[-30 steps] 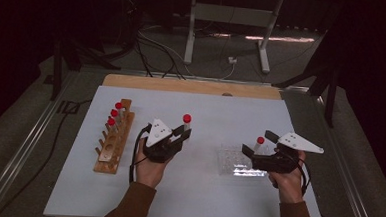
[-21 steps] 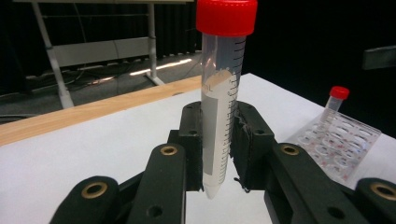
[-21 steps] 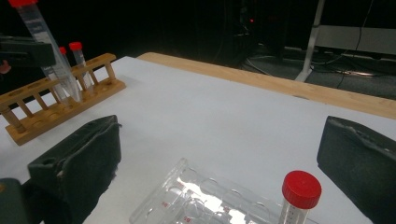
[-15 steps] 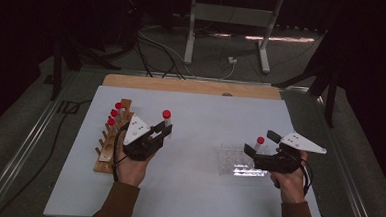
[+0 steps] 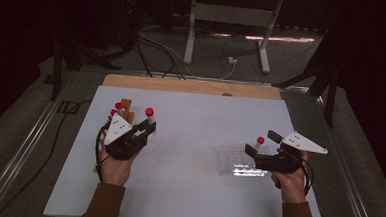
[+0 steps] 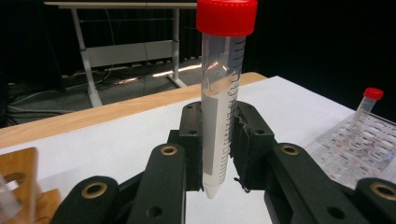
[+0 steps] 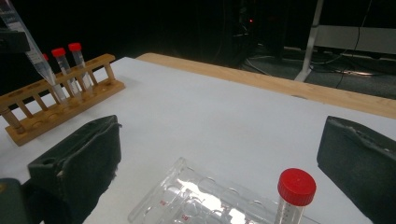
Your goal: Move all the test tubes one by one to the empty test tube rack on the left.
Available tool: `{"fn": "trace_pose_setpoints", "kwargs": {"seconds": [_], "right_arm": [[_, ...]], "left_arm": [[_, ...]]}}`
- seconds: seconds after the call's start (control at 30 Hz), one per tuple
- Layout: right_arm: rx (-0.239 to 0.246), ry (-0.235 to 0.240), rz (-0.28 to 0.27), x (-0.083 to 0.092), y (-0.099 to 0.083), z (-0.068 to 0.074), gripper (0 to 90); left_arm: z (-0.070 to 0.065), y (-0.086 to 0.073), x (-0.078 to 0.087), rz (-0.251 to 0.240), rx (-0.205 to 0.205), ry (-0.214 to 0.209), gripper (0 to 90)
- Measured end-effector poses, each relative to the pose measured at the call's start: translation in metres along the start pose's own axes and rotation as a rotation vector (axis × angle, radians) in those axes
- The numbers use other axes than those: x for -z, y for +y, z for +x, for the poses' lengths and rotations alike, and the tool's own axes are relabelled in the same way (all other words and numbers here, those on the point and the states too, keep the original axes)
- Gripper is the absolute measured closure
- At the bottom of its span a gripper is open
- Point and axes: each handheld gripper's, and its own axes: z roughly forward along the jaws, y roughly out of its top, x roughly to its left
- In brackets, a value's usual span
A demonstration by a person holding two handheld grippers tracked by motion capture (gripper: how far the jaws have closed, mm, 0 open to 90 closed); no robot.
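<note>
The left gripper [image 5: 142, 128] was clenched on a clear, graduated tube with a red cap [image 6: 223, 93]. Its two black pads [image 6: 194, 144] pressed the lower half of the tube from either side, the pointed tip poking out just below them and the cap standing well above. The tube stood close to upright in the grip. Seen from above, that gripper hung over the table's left part, right beside the wooden rack [image 5: 126, 106], which lay along the left edge of the white table top [image 5: 200, 114]. A person's left hand [image 5: 113, 164] carried it, coming in from the near edge.

The rack held other red-capped tubes [image 7: 70, 65] upright in its far holes, while the nearer holes stood open.

Over toward the right edge, the right gripper [image 5: 261, 144] had its jaws apart and nothing between the pads. Its two dark pads [image 7: 79, 158] stood wide on either side of a clear plastic tray [image 5: 238, 161] of small wells, which lay flat on the table. One more red-capped tube [image 7: 294, 196] stood upright in that tray, at its far right part, between the open jaws but touched by neither. The right hand [image 5: 290, 181] held that gripper low, near the tray's right side.

A strip of bare wood [image 5: 192, 86] ran along the table's far edge.
</note>
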Motion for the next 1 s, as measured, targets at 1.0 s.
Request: {"fn": "trace_pose_setpoints", "kwargs": {"seconds": [1.0], "right_arm": [[-0.005,0.002,-0.004,0.001,-0.001,0.000,0.0]], "left_arm": [[0.059,-0.019,0.047,0.011,0.047,0.166,76.0]]}}
